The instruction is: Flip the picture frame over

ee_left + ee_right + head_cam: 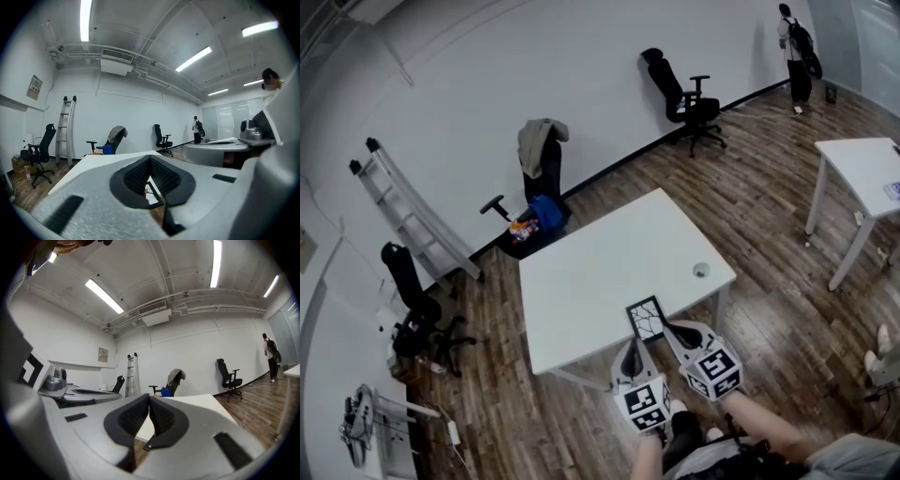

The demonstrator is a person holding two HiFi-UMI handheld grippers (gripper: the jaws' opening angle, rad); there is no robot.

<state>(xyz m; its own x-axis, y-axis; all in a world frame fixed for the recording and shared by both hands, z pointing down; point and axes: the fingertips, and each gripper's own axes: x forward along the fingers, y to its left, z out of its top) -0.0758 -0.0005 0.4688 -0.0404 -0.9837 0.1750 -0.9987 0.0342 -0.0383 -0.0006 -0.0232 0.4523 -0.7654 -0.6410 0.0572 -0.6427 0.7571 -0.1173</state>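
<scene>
The picture frame (645, 319), a black frame around a white picture with dark crack-like lines, lies flat at the near edge of the white table (600, 262). Its near end seems to reach slightly past that edge. My left gripper (630, 347) is shut and empty, its tips just short of the frame's near left corner. To its right, my right gripper (675, 330) is also shut and empty beside the frame's near right side. In the left gripper view the frame (152, 191) shows through the hollow below the shut left gripper (150, 159). The right gripper (149, 399) points across the table.
A small round grey object (701, 270) sits near the table's right corner. Office chairs (689, 98), (539, 178), a ladder (412, 220) and a second white table (862, 169) stand around on the wooden floor. A person (795, 52) stands far back.
</scene>
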